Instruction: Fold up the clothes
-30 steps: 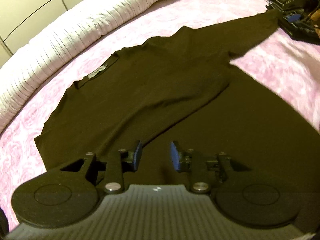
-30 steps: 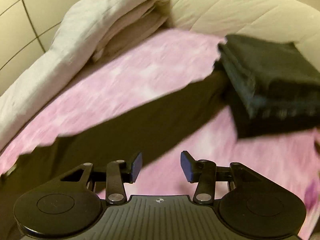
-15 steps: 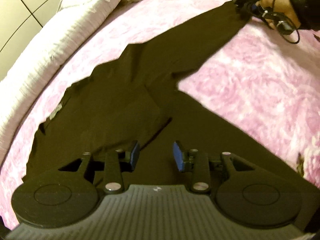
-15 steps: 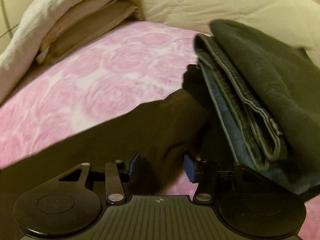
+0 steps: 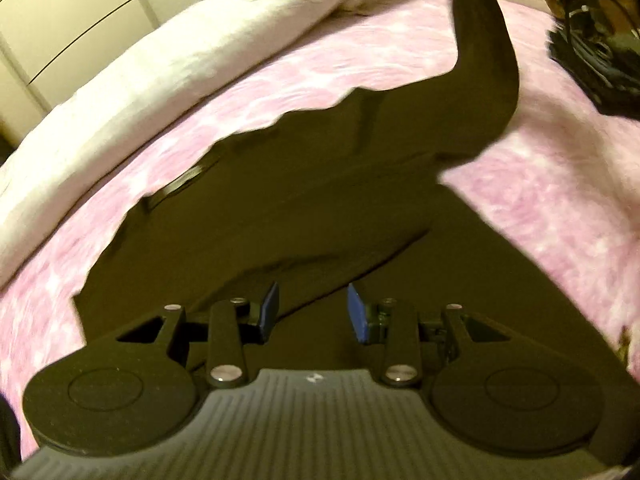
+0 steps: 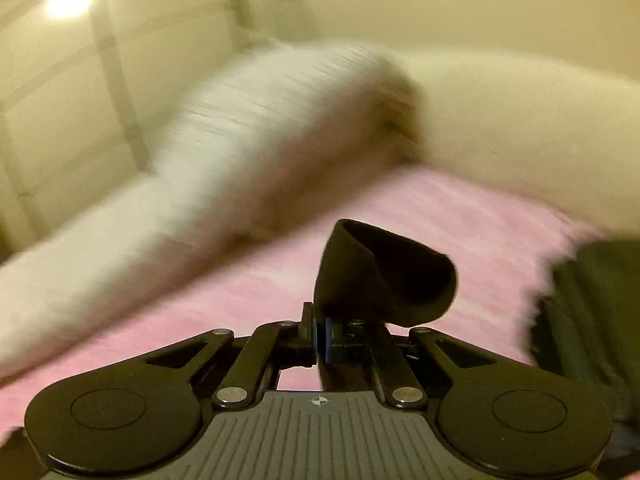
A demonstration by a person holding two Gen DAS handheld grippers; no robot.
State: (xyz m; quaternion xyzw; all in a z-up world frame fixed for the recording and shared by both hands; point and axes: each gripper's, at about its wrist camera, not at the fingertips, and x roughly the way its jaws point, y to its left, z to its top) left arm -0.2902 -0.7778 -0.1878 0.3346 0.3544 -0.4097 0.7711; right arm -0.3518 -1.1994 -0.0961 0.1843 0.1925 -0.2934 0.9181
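A black long-sleeved shirt point(image 5: 320, 200) lies spread on the pink bed sheet point(image 5: 560, 184). Its left sleeve is folded across the body. My left gripper point(image 5: 313, 312) hovers low over the shirt's lower part, open, with its blue pads apart and the folded sleeve's edge just ahead of them. The other sleeve point(image 5: 484, 40) rises off the bed toward the top right. My right gripper point(image 6: 320, 336) is shut on that sleeve's cuff point(image 6: 384, 276), which stands up from the pinched pads as an open black tube.
A white duvet point(image 5: 160, 72) runs along the bed's far left side by a pale panelled wall. A stack of folded dark clothes point(image 6: 592, 312) sits at the right. A hand with cables point(image 5: 580, 0) shows at the top right of the left wrist view.
The right gripper closed on the sleeve's cuff beside the folded stack and lifted it; the sleeve now stands up off the sheet. The left gripper shifted a little over the shirt.
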